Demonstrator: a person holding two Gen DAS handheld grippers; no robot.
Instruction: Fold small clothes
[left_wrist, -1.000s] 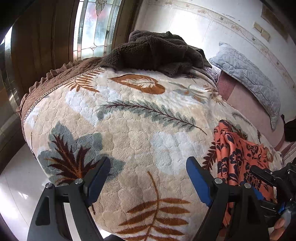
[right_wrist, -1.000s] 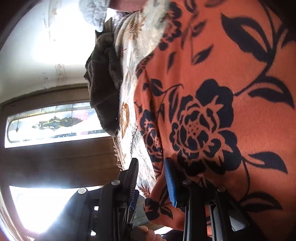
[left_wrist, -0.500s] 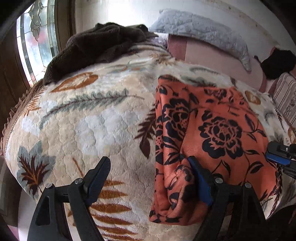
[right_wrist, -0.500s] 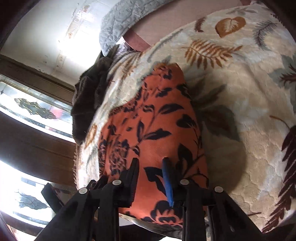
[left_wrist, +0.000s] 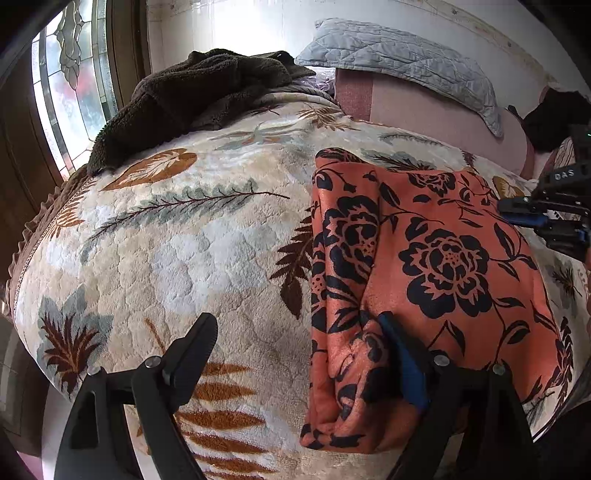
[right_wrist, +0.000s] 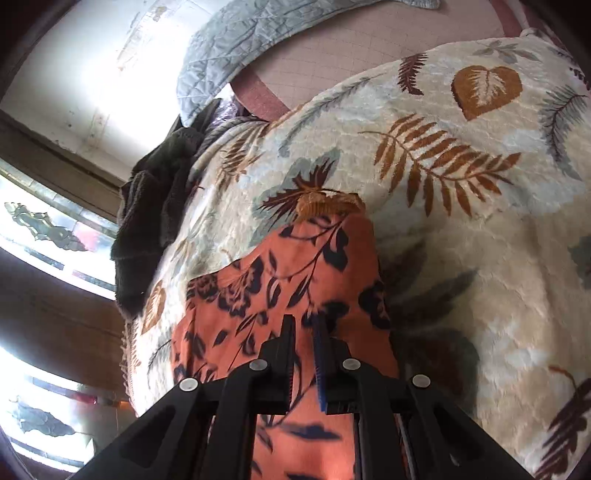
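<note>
An orange garment with black flowers (left_wrist: 436, 273) lies folded on the leaf-patterned blanket (left_wrist: 192, 258). My left gripper (left_wrist: 299, 343) is open wide; its right finger presses on the garment's near left edge, its left finger is over bare blanket. My right gripper (right_wrist: 304, 328) has its jaws nearly closed, a thin gap between them, hovering over the garment (right_wrist: 280, 280); nothing shows pinched between them. The right gripper also shows at the right edge of the left wrist view (left_wrist: 532, 214), above the garment's right side.
A dark brown fleece (left_wrist: 192, 99) is heaped at the bed's far left by a stained-glass window (left_wrist: 70, 85). A grey quilted pillow (left_wrist: 406, 62) lies on pink bedding at the back. A dark item (left_wrist: 554, 118) sits far right.
The left gripper swung right from bare blanket onto the garment's edge. The right gripper drew back from the cloth and its jaws narrowed; the garment now lies flat.
</note>
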